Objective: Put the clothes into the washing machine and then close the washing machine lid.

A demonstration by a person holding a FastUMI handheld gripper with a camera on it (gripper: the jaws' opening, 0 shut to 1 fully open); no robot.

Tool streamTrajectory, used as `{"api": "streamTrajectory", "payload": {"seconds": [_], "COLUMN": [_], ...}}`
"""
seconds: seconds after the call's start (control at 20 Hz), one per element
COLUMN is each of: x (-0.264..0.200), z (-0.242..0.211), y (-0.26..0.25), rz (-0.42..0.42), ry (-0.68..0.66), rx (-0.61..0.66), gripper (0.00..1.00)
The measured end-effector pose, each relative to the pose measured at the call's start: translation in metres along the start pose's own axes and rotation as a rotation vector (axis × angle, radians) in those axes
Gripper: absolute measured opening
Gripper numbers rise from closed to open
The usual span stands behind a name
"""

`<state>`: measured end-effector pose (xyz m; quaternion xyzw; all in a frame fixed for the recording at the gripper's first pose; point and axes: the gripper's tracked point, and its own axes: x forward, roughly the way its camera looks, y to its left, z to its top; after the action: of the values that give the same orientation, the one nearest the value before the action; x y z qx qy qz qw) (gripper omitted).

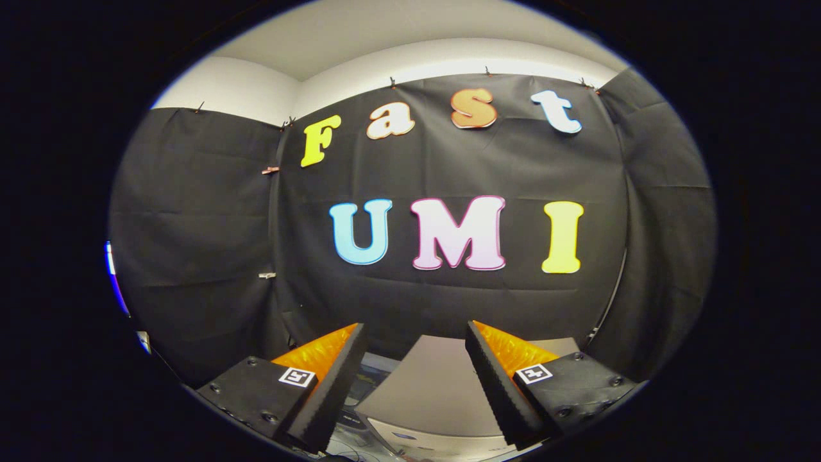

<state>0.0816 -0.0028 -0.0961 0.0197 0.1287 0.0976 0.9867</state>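
The hand-held gripper is raised and looks level at the booth's black cloth wall, its two fingers spread well apart with nothing between the ridged inner faces. Each finger carries a small square marker tag on its top block. Below and just ahead of the fingers, seen through the gap between them, sits the washing machine, a pale grey box whose flat lid fills most of the gap; from this angle the lid looks to be lying down on the body, though whether it is fully shut cannot be told. The machine's front edge shows a lighter strip beneath the lid, too small and blurred to make out in detail. To the left of the machine, under the left finger, there is a cluttered bluish patch that cannot be identified; it may be cloth or some part of the surface, and no garment can be made out with any certainty. The cloth wall hangs well beyond the fingertips, pinned along its top edge by small clips, with more clips down the seam where the left panel meets the back one. Above the cloth runs a white wall band and ceiling. Nothing stands between the fingers and the machine's lid; the fingers touch neither the machine nor the cloth wall.
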Motion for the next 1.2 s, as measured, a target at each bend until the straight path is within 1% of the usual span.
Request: {"api": "streamTrajectory", "payload": {"seconds": [0.15,0.35,0.5,0.7,0.85,1.05,1.2], "x": [-0.034,-0.083,-0.106,-0.121,-0.131,-0.139,-0.145], "z": [0.011,0.017,0.015,0.012,0.015,0.018,0.02], "y": [-0.016,-0.025,-0.023,-0.022,-0.023,-0.04,-0.042], "rz": [-0.048,-0.094,-0.114,-0.128,-0.13,-0.174,-0.19], "ry": [-0.046,-0.104,-0.107,-0.094,-0.107,-0.128,-0.143], "rx": [-0.025,-0.042,-0.072,-0.075,-0.039,-0.027,-0.008], "gripper": [0.98,0.98,0.98,0.97,0.96,0.96,0.96]}}
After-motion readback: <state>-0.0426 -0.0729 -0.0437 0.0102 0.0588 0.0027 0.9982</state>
